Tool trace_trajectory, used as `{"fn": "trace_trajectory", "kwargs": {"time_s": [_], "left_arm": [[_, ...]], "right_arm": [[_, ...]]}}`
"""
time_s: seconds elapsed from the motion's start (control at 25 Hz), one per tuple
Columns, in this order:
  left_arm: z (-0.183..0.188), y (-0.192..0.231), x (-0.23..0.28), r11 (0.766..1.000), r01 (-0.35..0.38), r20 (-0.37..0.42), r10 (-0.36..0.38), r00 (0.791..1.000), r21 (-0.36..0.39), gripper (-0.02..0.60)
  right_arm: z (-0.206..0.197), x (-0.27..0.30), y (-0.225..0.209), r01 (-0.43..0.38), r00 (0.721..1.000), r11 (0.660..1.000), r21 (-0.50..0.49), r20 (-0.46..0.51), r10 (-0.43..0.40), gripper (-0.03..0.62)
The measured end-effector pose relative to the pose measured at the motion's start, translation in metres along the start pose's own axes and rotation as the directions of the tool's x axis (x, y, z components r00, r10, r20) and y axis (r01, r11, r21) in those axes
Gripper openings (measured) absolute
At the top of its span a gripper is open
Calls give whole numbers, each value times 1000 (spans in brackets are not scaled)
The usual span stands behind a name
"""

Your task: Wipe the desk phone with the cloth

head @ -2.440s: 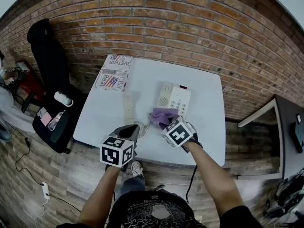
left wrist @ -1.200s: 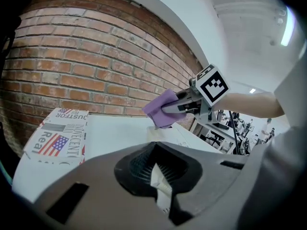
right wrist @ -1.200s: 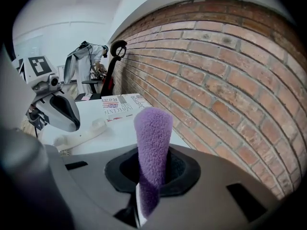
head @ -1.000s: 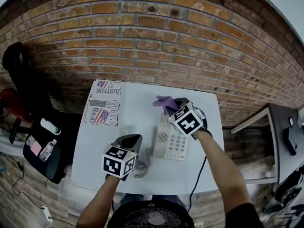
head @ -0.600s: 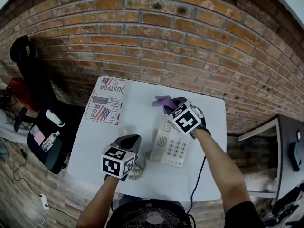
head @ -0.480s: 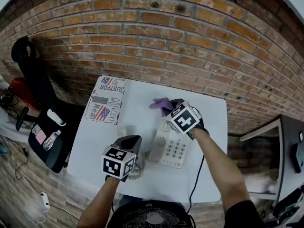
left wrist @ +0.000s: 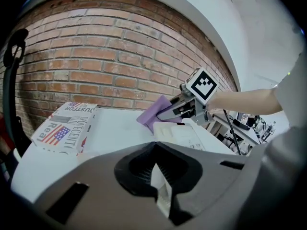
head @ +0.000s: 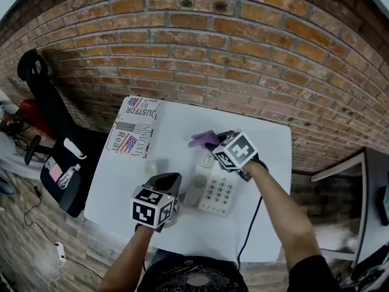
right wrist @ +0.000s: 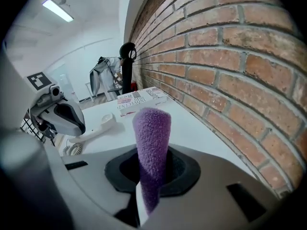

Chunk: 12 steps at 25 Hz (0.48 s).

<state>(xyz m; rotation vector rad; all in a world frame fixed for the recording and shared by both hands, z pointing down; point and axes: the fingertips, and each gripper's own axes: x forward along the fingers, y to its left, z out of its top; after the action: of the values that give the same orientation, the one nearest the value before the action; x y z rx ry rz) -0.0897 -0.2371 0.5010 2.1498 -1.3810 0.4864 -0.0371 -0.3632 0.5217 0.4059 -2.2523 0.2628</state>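
A cream desk phone lies on the white table, and it also shows in the left gripper view. Its handset rests off the cradle on the table to the left, with the coiled cord beside it. My right gripper is shut on a purple cloth at the phone's far end, close to the wall. The cloth sticks up from the jaws. My left gripper hovers at the phone's left side over the cord, its jaws together with nothing seen between them.
A cardboard box with flag print lies at the table's far left corner. The brick wall runs along the far edge. A dark chair with a bag stands left of the table. A black cable hangs off the near edge.
The right gripper carried the cloth from the phone's near end to its far end, then edged slightly left. The left gripper has stayed by the cord.
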Motion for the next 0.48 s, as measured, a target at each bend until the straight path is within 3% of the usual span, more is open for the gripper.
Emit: {"fn": "trace_trajectory", "kwargs": {"time_s": [0.48], "left_arm": [[8, -28, 12, 1000, 0, 10, 0, 1000, 26, 6]], "right_arm": [[-29, -32, -10, -15, 999, 997, 72, 43, 12, 46]]}}
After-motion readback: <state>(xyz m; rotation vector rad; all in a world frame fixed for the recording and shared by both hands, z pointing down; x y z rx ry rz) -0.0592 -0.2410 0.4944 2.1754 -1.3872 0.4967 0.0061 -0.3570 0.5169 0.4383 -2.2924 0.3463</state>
